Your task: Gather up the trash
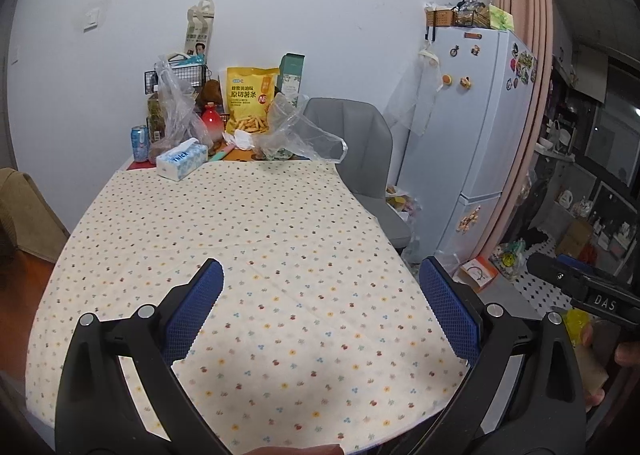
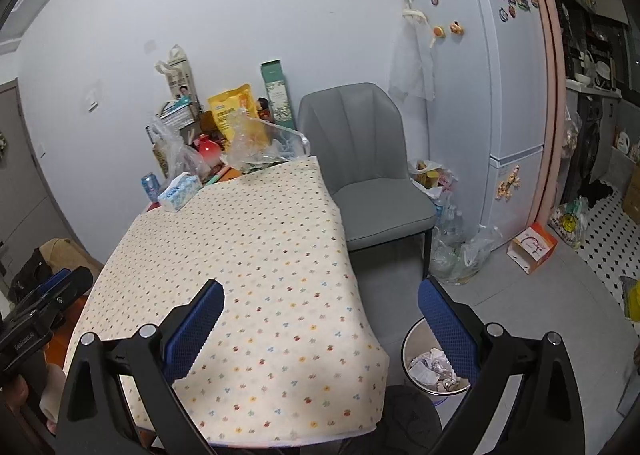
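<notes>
Blue mesh-padded claws (image 1: 320, 287) (image 2: 320, 307) gape above dotted cloth (image 1: 256, 239).

A table with a dotted cream cloth (image 2: 256, 255) stands against the white wall. At its far end sit a blue-and-white tissue box (image 1: 182, 158), a blue drink can (image 1: 139, 143) to its left, and a yellow snack bag (image 1: 250, 101) behind. A grey padded chair (image 2: 372, 175) stands right of the table. A round bin with crumpled paper (image 2: 430, 365) sits on the floor near the table's front right corner. A tall white fridge (image 2: 480, 95) stands behind the chair.
</notes>
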A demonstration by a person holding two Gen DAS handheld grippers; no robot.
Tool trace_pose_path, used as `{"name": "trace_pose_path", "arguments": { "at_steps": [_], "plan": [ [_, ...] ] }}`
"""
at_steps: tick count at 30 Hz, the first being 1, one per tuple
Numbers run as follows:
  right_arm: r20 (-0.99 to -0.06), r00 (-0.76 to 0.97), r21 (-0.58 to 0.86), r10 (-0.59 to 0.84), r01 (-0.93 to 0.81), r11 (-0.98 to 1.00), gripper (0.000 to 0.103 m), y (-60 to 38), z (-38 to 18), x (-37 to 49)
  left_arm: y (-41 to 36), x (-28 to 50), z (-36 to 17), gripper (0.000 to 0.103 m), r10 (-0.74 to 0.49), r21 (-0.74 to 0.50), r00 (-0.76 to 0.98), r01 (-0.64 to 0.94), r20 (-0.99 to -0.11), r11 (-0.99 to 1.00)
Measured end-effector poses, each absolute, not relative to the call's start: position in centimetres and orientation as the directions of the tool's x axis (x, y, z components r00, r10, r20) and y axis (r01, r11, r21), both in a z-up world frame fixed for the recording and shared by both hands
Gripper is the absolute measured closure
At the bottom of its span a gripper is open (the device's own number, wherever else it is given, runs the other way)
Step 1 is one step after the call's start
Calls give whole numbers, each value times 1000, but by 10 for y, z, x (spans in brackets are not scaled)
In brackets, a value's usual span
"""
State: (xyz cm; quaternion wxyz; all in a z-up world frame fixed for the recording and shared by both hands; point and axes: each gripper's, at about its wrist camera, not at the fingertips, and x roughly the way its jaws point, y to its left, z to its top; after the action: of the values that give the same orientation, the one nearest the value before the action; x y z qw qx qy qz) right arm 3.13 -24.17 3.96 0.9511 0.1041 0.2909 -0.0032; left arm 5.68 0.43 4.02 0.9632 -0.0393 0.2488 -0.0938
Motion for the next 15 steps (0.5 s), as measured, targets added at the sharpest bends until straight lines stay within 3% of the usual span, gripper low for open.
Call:
{"name": "trace_pose_path", "arguments": {
  "at_steps": [15],
  "plan": [
    [-533, 842, 164, 87, 2, 987, 8, -221, 44, 7, 8, 29, 49, 6, -158, -84, 873, 134, -462, 987]
  ]
}}
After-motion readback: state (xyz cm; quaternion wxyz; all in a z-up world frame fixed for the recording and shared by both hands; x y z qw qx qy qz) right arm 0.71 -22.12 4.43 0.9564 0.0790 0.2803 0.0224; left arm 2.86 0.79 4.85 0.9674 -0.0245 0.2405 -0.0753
